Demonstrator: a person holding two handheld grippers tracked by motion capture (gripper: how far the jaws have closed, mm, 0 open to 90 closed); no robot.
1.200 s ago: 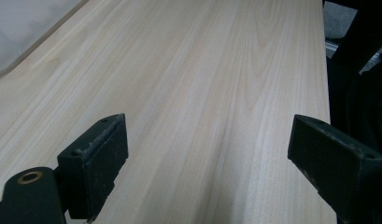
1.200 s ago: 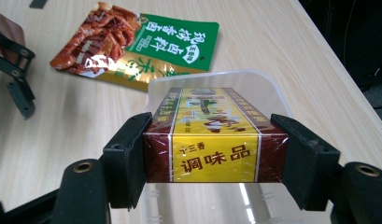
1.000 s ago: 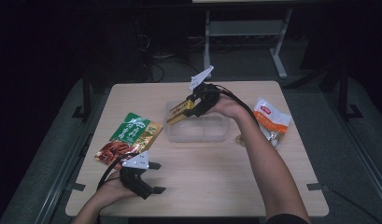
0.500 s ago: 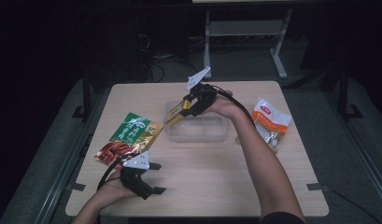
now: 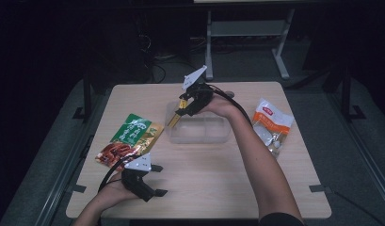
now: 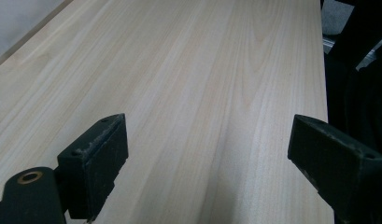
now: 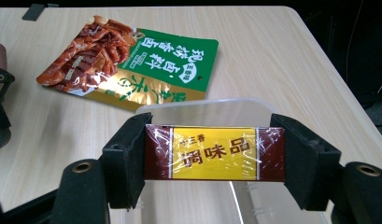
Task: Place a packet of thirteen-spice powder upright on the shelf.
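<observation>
My right gripper (image 5: 180, 113) is shut on a small yellow and dark red seasoning packet (image 7: 214, 152), which spans the gap between both pads. It hangs over the left end of a clear plastic container (image 5: 199, 130) at mid table; the container's rim (image 7: 202, 106) lies just beyond the packet. A green and gold snack bag (image 5: 131, 138) lies flat to the left of the container, and in the right gripper view the bag (image 7: 132, 63) sits farther off. My left gripper (image 5: 155, 180) rests open near the front left edge, its jaws (image 6: 212, 168) wide over bare wood.
A white and orange snack pouch (image 5: 271, 125) lies at the right side of the table (image 5: 218, 183). A white frame with legs stands on the floor beyond the far edge. Darkness surrounds the table.
The right gripper with the packet has shifted slightly upward and toward the far side over the container's left end. The left gripper has stayed put.
</observation>
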